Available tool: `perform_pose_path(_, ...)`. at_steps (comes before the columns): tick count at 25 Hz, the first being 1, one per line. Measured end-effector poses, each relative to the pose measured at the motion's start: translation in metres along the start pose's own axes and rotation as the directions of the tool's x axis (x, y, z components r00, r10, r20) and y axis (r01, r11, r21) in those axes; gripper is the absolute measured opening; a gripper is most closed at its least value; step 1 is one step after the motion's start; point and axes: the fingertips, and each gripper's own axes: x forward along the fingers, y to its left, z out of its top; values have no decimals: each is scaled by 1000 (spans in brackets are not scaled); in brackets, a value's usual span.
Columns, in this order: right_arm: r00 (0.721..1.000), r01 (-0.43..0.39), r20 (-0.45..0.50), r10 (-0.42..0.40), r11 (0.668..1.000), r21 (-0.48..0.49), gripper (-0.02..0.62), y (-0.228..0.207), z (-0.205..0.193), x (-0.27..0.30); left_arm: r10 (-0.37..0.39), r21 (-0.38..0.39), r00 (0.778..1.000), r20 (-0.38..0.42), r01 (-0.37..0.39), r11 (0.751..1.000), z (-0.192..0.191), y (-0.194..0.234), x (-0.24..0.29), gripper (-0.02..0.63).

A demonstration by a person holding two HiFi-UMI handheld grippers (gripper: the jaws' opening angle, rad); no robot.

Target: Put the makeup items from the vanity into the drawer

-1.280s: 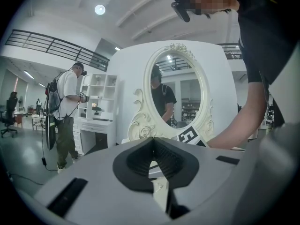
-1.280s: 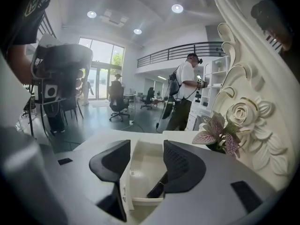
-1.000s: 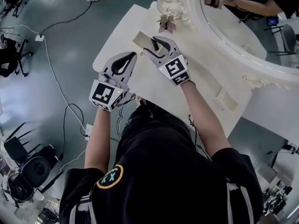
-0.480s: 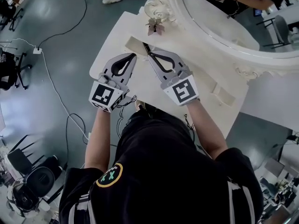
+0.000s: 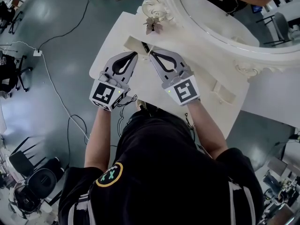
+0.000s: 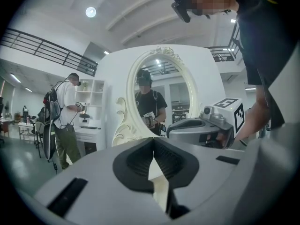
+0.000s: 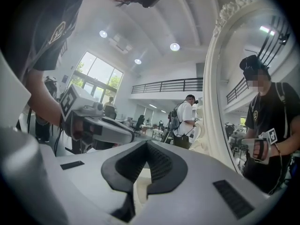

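Observation:
A slim black makeup stick (image 5: 144, 46) lies in a small open drawer (image 5: 132, 42) on the white vanity top (image 5: 117, 36). Just short of the stick, my right gripper (image 5: 151, 52) is shut; the right gripper view shows its jaws (image 7: 147, 143) meeting with nothing between them. To its left, over the vanity's front part, my left gripper (image 5: 133, 55) is also shut and empty, its jaws (image 6: 153, 140) pressed together. Both grippers point level toward the mirror (image 5: 220, 13), side by side and a little apart.
A small dried flower ornament (image 5: 152, 26) sits at the mirror frame's base behind the drawer. A second small drawer front (image 5: 225, 95) juts out at the right. Cables (image 5: 56, 83) run over the floor left of the vanity. Other people stand farther off in the room.
A second ago the right jaws stood open around the black stick in the drawer; now they are shut and drawn back from it. The left gripper has barely moved.

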Motion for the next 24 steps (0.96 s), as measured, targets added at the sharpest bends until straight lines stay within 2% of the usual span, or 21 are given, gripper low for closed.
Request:
perform_pose_path(14, 1000, -17, 26, 16, 999, 35, 20, 7, 0, 0, 8, -3, 1000, -2, -8, 1000, -2, -3, -2, 21)
perform_pose_path(24, 999, -22, 25, 22, 1000, 22, 20, 5, 0, 0, 12, -2, 1000, -8, -12, 1000, -3, -3, -1, 22)
